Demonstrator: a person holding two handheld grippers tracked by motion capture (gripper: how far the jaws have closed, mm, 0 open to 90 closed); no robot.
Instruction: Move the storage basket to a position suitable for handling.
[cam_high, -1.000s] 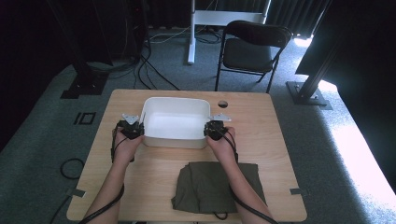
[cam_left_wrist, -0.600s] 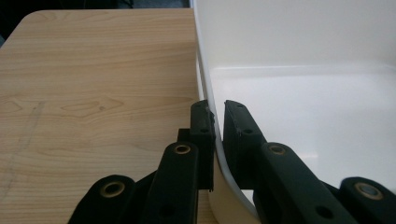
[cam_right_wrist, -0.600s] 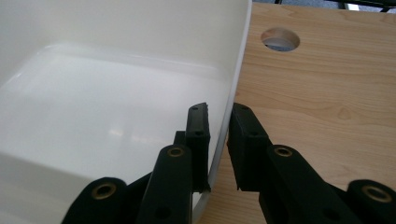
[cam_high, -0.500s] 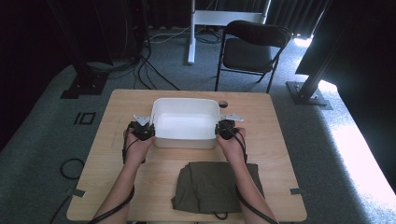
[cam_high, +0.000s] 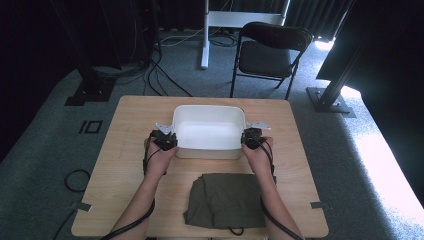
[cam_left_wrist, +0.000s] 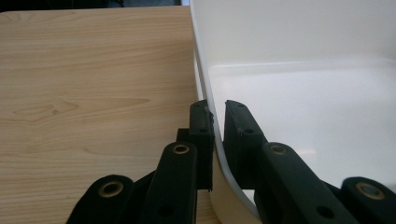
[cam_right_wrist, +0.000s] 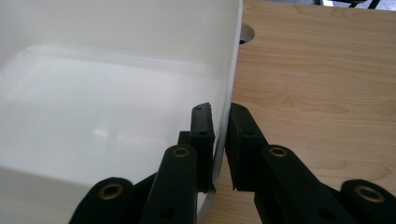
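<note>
A: Where is the white plastic tub (cam_high: 208, 131)?

B: On the wooden table (cam_high: 125, 165), about the middle of its far half, open side up and with nothing inside. A person holds it at both short ends.

A: How does the left claw (cam_high: 165, 139) stand?

B: It is closed on the tub's left wall. In the left gripper view the left claw (cam_left_wrist: 218, 122) has one jaw outside the rim and one inside, with the thin white wall (cam_left_wrist: 205, 88) pinched between them near the tub's near left corner.

A: And the right claw (cam_high: 251, 137)?

B: The same at the other end. In the right gripper view the right claw (cam_right_wrist: 219, 122) has the tub's right wall (cam_right_wrist: 229, 79) between its jaws, which are nearly together on it, one inside the tub and one over the table.

A: What lies around the tub?

B: Near of it, toward the table's near edge between the person's forearms, is a folded olive-green cloth (cam_high: 225, 200), apart from the tub. A round hole (cam_right_wrist: 246, 32) in the tabletop shows just beyond the tub's far right corner. Past the table's far edge a black folding chair (cam_high: 272, 50) stands on the grey carpet (cam_high: 45, 145), with black cables (cam_high: 167, 75) on the floor to its left.
</note>
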